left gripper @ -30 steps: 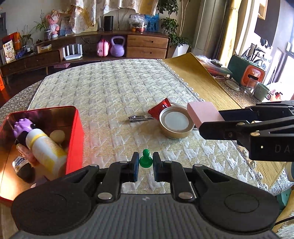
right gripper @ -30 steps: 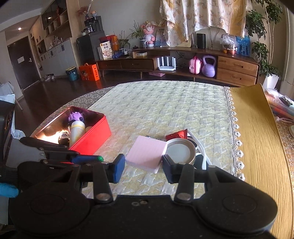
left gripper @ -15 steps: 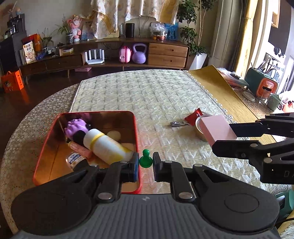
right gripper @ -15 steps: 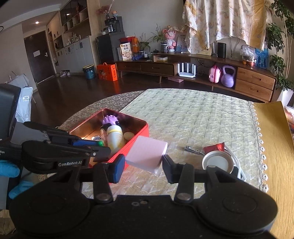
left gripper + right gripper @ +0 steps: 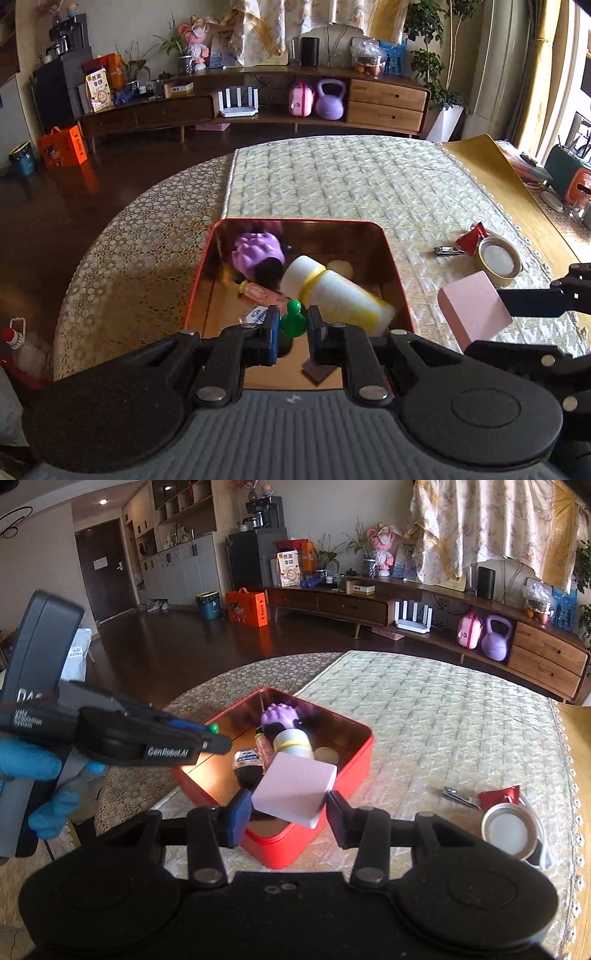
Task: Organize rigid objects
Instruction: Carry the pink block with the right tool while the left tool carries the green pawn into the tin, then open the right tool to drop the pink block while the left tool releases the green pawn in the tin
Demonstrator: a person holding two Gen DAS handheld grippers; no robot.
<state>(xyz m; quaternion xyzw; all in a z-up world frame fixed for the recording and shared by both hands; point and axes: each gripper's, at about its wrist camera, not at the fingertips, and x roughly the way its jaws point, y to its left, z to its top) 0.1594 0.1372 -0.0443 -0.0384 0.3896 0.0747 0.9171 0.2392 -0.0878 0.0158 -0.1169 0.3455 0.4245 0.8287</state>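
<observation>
Left wrist view: left gripper (image 5: 291,332) pinches small green plastic pawn (image 5: 293,318) above open red metal tin (image 5: 393,266). Right gripper (image 5: 289,812) clamps pink rectangular block (image 5: 293,788) near tin's front edge. Step: carrying both in. Next, likely: lower, release among tin's contents.

"GenRobot.AI" in white letters on the side of the left gripper (image 5: 212,738), right wrist view, at 9 o'clock. Behind it on the same unit's grey body (image 5: 33,657): "DA", cut off, then two small lines below, too blurred to read. Snack box (image 5: 289,568) on the sideboard at 12 o'clock has Chinese characters, not legible; same box (image 5: 98,89) at 10 o'clock in the left wrist view. Small bottle label (image 5: 246,756) in the red tin (image 5: 354,771): unreadable.
</observation>
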